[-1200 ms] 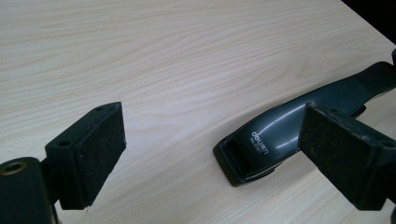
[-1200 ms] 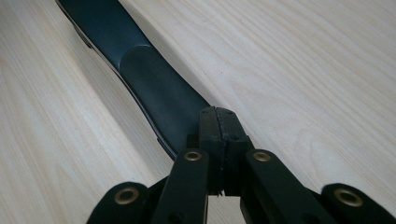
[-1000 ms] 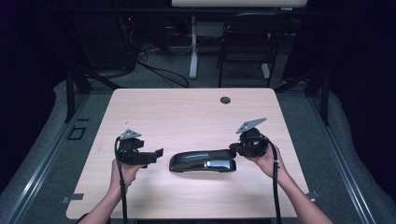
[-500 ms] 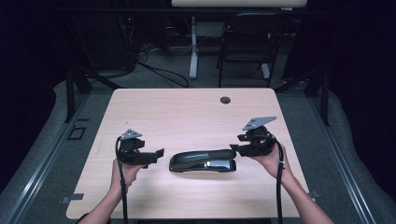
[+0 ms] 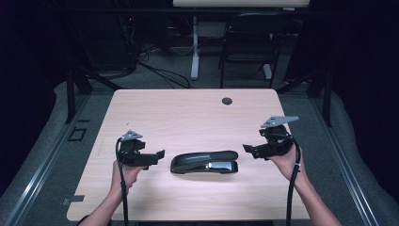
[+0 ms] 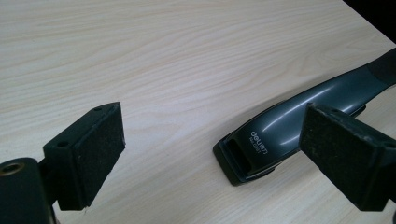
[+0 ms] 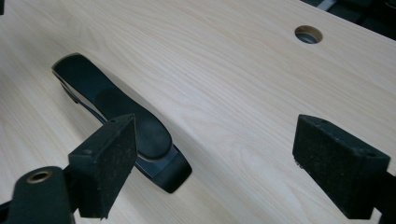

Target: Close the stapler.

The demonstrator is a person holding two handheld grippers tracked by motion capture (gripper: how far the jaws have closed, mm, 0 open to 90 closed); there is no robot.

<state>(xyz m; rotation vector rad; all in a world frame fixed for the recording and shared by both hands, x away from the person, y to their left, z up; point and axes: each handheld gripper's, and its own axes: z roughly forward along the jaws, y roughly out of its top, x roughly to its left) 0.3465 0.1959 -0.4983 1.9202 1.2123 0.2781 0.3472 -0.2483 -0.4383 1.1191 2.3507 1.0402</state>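
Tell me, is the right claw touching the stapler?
Apart. In the high view bare table shows between the right claw and the stapler. The right gripper view shows its jaws wide open, nothing between them.

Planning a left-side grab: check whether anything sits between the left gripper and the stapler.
Nothing visible does. Bare table lies between the open left gripper and the black stapler, whose near end shows between its jaws.
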